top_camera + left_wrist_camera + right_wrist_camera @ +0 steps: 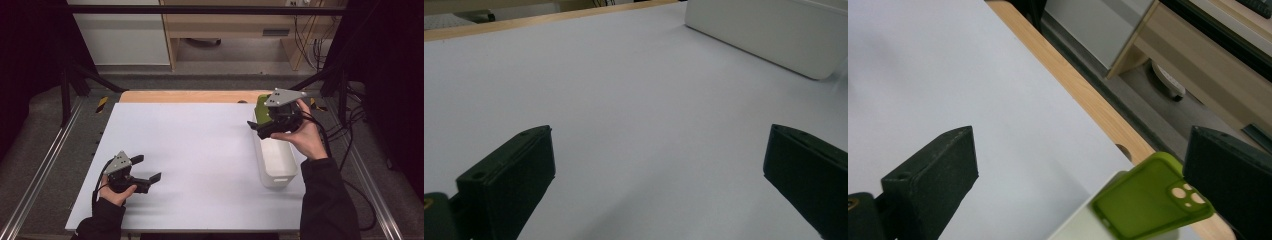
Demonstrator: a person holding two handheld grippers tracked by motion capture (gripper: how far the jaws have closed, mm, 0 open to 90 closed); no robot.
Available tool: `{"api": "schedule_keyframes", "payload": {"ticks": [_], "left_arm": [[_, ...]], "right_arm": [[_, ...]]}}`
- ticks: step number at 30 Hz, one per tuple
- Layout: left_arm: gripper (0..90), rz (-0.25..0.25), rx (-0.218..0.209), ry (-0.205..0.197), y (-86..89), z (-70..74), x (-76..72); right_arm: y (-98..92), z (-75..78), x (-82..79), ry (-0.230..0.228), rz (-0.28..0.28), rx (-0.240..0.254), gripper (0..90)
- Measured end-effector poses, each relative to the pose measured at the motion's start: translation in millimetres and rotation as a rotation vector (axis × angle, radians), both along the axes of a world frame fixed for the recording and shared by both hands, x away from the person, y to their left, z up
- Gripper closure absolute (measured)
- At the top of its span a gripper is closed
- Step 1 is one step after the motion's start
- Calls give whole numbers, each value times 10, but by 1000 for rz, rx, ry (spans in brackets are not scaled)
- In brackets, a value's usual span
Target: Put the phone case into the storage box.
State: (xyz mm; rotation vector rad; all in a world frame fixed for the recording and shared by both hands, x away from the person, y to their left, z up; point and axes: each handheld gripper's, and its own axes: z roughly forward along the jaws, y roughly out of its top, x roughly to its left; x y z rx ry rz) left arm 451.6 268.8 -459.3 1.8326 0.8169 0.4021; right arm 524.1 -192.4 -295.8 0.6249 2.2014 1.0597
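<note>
Holding my right gripper point(256, 128) above the far end of the white bin point(278, 162), I keep its jaws wide apart, with nothing between the pads. The green phone case point(1148, 200) lies at the far end of this bin, resting on the rim, so it sits tilted and not flat. In the right gripper view I see its back side with the camera cut-out, and this cut-out is at the end nearer to my right-hand jaw. The long axis of the case seems to run along the length of the bin, away from me, but part of it is hidden behind my gripper in the high view. The rest of the bin looks empty and white inside.

My left gripper point(147, 169) rests low over the near left part of the table point(190, 145), also with jaws wide and holding nothing. The table has a white top with a wooden edge point(185, 96) at the far side. Behind it there is grey floor, a light wooden cabinet point(230, 30) and some cables point(310, 40).
</note>
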Motion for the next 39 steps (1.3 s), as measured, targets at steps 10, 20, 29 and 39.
{"api": "schedule_keyframes", "payload": {"ticks": [10,20,29,39], "left_arm": [[0,-6,5,-9,-13,13,-10],[0,-16,7,-13,-23,16,-17],[0,-24,1,-16,-30,21,-22],[0,-37,-6,-24,-38,29,-29]], "right_arm": [[-132,-177,-319,46,-5,175,7],[-347,-502,-596,53,-42,303,7],[-616,-803,-787,78,-33,433,7],[-790,-1108,-935,92,-27,452,6]]}}
